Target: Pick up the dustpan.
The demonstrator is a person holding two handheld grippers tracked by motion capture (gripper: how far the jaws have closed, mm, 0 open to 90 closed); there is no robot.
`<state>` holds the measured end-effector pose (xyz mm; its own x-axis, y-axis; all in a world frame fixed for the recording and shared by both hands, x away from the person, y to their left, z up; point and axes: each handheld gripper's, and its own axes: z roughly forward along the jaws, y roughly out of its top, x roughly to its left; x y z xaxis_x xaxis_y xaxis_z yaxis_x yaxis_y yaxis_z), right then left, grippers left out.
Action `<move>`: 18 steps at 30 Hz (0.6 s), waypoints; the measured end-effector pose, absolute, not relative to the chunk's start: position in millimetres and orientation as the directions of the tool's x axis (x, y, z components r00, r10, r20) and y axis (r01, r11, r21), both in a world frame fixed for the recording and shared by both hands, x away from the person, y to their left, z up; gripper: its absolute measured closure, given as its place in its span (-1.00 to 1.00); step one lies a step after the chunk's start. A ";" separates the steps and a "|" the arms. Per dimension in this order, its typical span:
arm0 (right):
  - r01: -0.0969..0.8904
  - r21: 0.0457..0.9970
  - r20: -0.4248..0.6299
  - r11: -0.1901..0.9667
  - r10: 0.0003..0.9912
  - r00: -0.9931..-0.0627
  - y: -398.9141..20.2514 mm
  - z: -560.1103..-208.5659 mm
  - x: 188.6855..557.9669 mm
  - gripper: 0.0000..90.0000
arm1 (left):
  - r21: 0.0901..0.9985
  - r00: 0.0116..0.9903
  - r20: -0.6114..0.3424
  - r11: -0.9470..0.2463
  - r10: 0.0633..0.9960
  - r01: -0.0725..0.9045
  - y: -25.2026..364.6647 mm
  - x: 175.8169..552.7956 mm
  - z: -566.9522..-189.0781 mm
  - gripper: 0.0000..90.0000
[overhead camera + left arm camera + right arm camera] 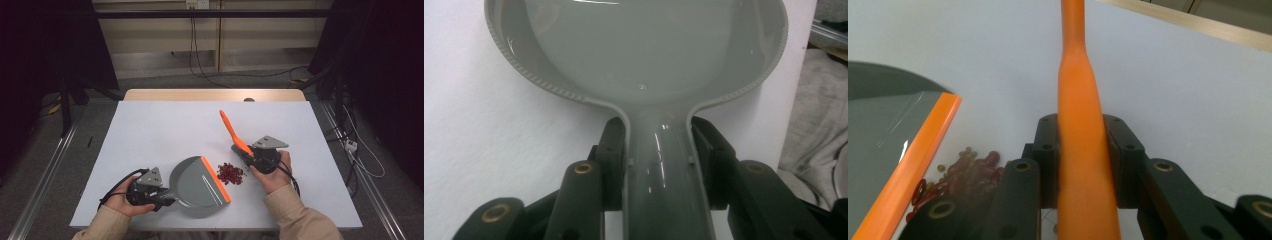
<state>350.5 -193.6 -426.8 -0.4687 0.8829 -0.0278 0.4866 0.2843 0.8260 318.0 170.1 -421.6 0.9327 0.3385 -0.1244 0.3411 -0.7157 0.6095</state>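
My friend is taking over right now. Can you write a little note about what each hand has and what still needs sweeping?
Left tongs: shut on the handle of the grey plastic dustpan with an orange lip, which lies flat near the front of the white table.
Right tongs: shut on the orange plastic brush handle, which points up and away.
Pile of small dark red bits: on the table just beside the dustpan's lip, between both tools.
Done: both tools picked up and lined up.
Left: sweep the bits into the pan, which looks empty.

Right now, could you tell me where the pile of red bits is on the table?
In the high view, the red bits lie right of centre, between the dustpan's orange lip and the right gripper.
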 end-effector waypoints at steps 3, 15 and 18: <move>0.471 0.825 -0.053 0.313 0.872 -0.487 -188.8 -427.5 346.2 0.58 | 0.608 0.934 -0.129 -0.717 0.332 0.339 167.9 319.5 -421.3 0.39; 0.466 0.830 -0.051 0.306 0.874 -0.484 -180.9 -430.0 338.9 0.58 | 0.607 0.925 -0.164 -0.704 0.343 0.369 155.3 321.5 -422.3 0.39; 0.458 0.831 -0.070 0.316 0.875 -0.478 -181.8 -429.4 339.3 0.57 | 0.609 0.924 -0.169 -0.700 0.343 0.371 156.3 322.0 -423.4 0.39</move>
<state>339.3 -181.8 -429.4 -0.4784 0.8754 -0.0697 0.4575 0.3163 0.8311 322.0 156.3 -423.4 0.9240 0.3430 -0.1689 0.3714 -0.7005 0.6094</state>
